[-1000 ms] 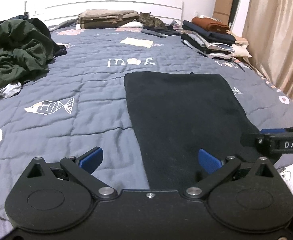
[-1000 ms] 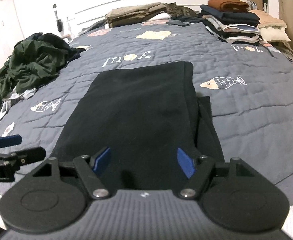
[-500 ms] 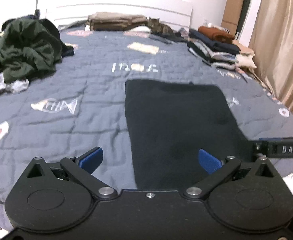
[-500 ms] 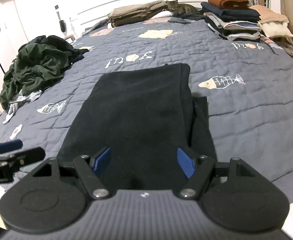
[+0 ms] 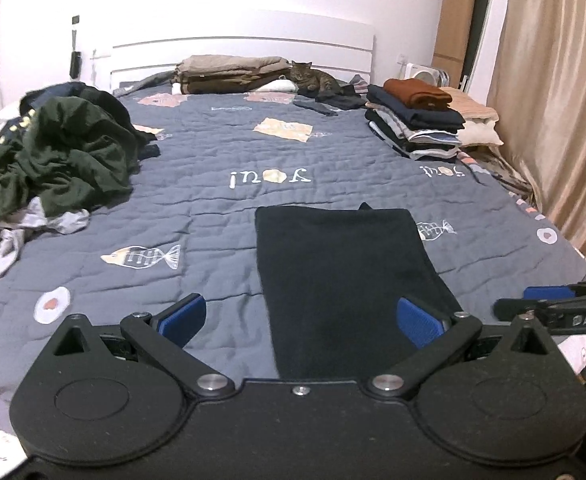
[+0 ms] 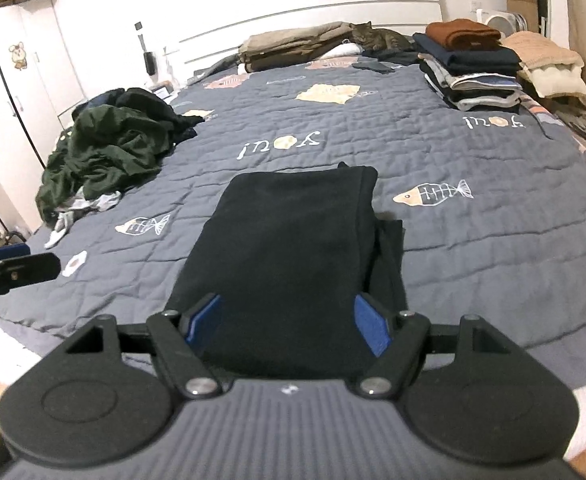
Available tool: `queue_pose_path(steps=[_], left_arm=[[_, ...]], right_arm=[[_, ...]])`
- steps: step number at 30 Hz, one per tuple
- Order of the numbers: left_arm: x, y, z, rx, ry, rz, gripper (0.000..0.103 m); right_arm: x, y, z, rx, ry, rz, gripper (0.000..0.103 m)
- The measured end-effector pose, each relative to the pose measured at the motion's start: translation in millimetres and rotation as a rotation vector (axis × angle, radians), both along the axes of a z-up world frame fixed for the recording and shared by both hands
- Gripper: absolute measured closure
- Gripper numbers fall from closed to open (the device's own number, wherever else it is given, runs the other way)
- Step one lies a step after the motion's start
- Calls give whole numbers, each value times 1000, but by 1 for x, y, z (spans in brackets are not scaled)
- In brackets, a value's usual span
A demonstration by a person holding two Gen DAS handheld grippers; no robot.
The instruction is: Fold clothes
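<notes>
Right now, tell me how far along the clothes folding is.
Done: a stack of folded clothes sits at the bed's far right. In hand: the black garment lies folded into a long strip, with an edge poking out on its right; the left tool and the right tool are open, holding nothing. Left: the crumpled pile on the left, unfolded.
</notes>
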State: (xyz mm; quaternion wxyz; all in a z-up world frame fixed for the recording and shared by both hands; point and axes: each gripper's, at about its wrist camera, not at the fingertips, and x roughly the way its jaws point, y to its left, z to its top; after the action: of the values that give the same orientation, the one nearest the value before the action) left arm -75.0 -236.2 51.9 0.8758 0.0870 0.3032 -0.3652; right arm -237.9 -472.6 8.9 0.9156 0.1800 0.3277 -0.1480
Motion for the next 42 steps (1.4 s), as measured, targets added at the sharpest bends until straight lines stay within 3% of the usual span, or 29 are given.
queue_pose_path(steps=[5,13,23,42], left_arm=[[-15,9,15,10,-14,-11,0],[-29,13,16,17,0,-22,0],[-39,22,6,27,15,-26,0],[-46,20,-6,7,42,12,0]], right_arm=[[-33,-5,17,33,-42,-19,30],[-58,-6,40,32,-52,9,30],[-56,9,57,23,-45,56,30],[-50,21,57,3,7,120,30]])
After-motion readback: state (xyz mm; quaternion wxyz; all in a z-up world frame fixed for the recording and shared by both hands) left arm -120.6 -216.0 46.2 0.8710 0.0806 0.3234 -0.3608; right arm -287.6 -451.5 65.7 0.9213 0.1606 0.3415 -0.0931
